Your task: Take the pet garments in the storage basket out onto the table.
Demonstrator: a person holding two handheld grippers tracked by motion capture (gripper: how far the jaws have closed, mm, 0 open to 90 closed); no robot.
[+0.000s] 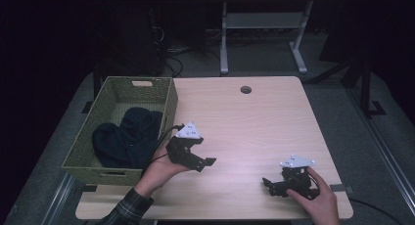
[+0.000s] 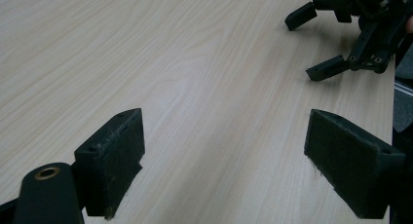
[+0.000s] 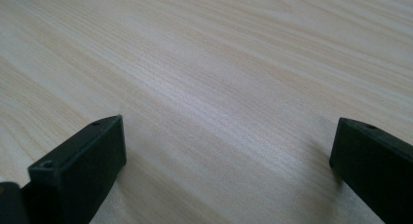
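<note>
From above, the left gripper (image 1: 204,162) hung over the table (image 1: 254,117) just beside the basket (image 1: 169,105), jaws spread and empty. Dark cloth (image 1: 125,137) lay inside the basket. The right gripper (image 1: 267,184) sat low near the table's front edge, also spread and empty.

In the left gripper view, the wide-apart jaws framed bare wood, with the right gripper (image 2: 319,41) farther off at upper right.

In the right gripper view, its jaws stood wide over bare table (image 3: 219,78).
</note>
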